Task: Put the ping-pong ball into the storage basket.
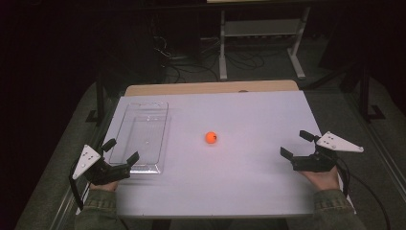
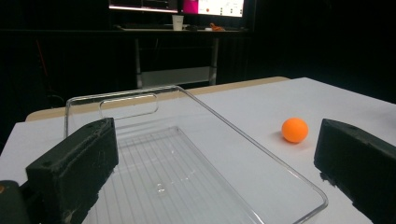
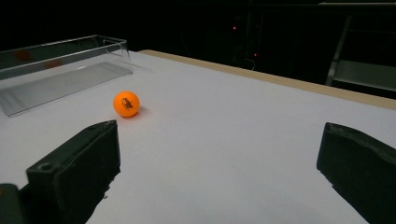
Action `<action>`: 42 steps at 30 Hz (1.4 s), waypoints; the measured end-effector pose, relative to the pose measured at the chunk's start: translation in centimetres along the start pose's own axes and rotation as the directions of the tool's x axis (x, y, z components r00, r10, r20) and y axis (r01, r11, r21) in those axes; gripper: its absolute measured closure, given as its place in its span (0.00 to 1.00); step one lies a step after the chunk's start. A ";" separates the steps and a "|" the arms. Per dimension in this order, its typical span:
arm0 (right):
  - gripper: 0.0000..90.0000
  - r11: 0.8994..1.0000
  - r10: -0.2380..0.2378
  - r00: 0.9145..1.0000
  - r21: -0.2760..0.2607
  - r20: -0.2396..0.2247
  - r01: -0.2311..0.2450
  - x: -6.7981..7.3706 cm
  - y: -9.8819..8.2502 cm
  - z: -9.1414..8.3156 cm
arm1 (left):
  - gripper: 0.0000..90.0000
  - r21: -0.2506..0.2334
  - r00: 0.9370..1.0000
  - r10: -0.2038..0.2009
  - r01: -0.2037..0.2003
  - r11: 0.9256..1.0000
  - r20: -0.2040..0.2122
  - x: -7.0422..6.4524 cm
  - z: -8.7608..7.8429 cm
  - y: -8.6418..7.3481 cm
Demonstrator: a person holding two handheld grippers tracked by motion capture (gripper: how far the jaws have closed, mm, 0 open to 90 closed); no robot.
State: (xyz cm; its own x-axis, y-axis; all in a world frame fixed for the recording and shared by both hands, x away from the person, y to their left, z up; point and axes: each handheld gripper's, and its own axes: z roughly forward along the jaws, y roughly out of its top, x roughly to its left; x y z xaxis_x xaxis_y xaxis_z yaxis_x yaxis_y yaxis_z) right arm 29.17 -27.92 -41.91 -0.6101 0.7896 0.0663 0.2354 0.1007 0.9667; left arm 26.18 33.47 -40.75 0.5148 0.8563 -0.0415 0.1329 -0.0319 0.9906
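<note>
Resting on the white bench [image 1: 249, 182], both claws spread wide, nothing between the jaws. Left claw [image 1: 121, 151] sits at the near end of the clear plastic tray [image 1: 160, 139]; right claw [image 1: 296, 144] near the right edge. Orange ball [image 1: 211, 137] mid-bench, between them, just right of the tray, untouched.

Orange ball [image 1: 211, 138], clear ribbed tray [image 1: 143, 108], white table [image 1: 249, 120], black tools.
</note>
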 end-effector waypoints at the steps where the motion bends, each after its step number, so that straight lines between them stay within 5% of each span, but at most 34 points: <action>1: 0.00 1.000 0.000 1.000 0.000 0.000 0.000 0.0 0.0 0.0 | 0.00 0.000 1.000 0.000 0.000 1.000 0.000 0.0 0.0 0.0; 25: 0.00 1.000 -0.013 1.000 -0.014 0.004 0.013 0.1 -0.2 -0.2 | 0.00 0.024 1.000 0.026 -0.026 0.999 0.001 -0.9 0.5 0.8; 42: 0.00 1.000 -0.025 1.000 -0.004 -0.006 0.025 0.5 -0.2 -0.1 | 0.00 0.068 0.993 0.102 -0.106 0.992 0.062 -2.1 1.8 2.9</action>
State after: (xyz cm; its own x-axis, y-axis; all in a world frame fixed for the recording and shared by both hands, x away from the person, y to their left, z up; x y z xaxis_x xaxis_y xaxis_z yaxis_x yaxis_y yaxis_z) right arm 28.74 -27.62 -42.01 -0.6201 0.7833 0.0431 0.2167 0.1183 0.9690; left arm 27.06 30.67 -38.01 0.5773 0.8149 0.0513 0.1346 -0.1570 0.9784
